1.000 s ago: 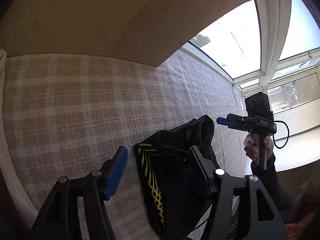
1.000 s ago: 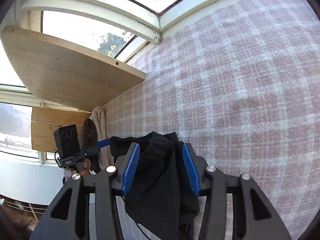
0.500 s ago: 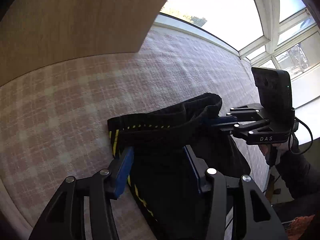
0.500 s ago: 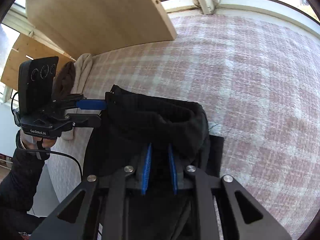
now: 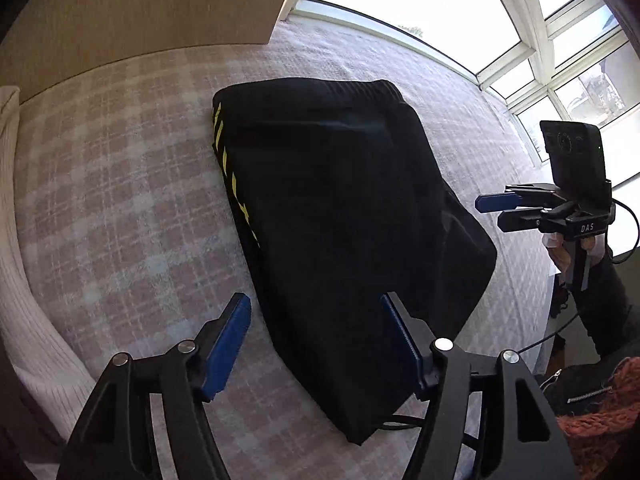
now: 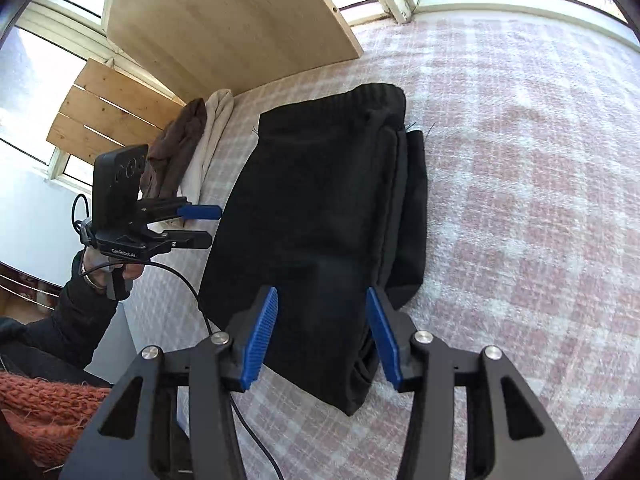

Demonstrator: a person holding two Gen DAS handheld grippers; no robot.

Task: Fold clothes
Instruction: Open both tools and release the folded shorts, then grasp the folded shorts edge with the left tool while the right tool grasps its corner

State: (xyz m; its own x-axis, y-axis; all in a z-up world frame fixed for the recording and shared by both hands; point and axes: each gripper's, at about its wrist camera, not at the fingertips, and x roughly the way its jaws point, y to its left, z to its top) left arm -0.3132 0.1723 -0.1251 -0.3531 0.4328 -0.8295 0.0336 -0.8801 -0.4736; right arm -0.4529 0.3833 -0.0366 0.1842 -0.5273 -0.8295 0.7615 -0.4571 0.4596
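Pink-checked cloth [image 5: 120,184] under bright windows [image 5: 420,4] bears folded black trousers [image 5: 340,220]; each gripper, just released, hovers empty.

Left tongs [image 5: 316,340] tilt steeply down, jaws apart and just reopened, blue pads [image 5: 226,346] pressing nothing. Right tongs [image 6: 326,334] tilt the same way, jaws apart, also just reopened, pads clear. Each is held by a hand in a dark sleeve: right hand [image 5: 568,252] on its handle, left hand [image 6: 106,270] likewise, cable trailing from it.
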